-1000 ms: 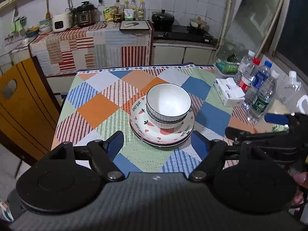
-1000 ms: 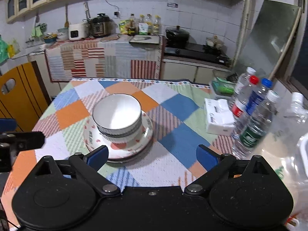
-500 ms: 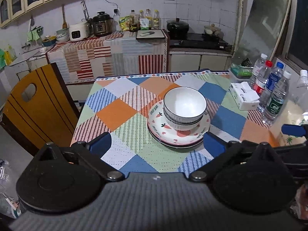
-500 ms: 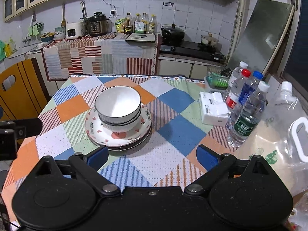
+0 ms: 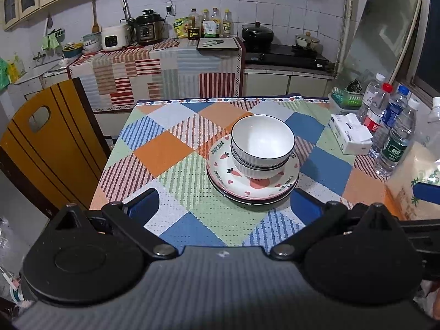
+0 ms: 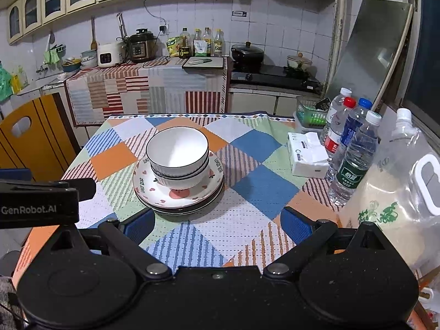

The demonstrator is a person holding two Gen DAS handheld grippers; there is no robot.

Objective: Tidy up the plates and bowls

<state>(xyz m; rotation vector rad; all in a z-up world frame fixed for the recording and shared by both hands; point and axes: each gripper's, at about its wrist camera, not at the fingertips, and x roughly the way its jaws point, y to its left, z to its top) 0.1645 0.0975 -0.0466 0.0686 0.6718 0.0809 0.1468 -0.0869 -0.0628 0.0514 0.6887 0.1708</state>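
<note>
1. A table (image 5: 176, 148) covered in a patchwork cloth of orange, blue, green and striped squares fills the middle of both views.
2. Two white bowls (image 5: 262, 144) (image 6: 177, 155) sit nested, one inside the other, at the centre of the left view and left of centre in the right view.
3. The bowls rest on stacked plates (image 5: 255, 189) (image 6: 178, 195); the top plate is white with pink fruit and heart prints.
4. The left gripper (image 5: 224, 206) sits at the bottom of its frame, jaws spread wide and recently widened, with nothing between them. Its blue fingers (image 5: 144, 206) stop just short of the plates' near edge.
5. The right gripper (image 6: 217, 225) is also spread wide and holds nothing, at the bottom of its frame, pointing at bare cloth to the right of the stack.
6. At the right side of both frames stand water bottles (image 5: 396, 143) (image 6: 354, 159), with a tissue pack (image 5: 350, 134) (image 6: 308, 156) beside them.
7. A yellow chair (image 5: 46, 148) stands at the left.
8. A kitchen counter (image 5: 165, 63) with cookers and jars runs along the top.
</note>
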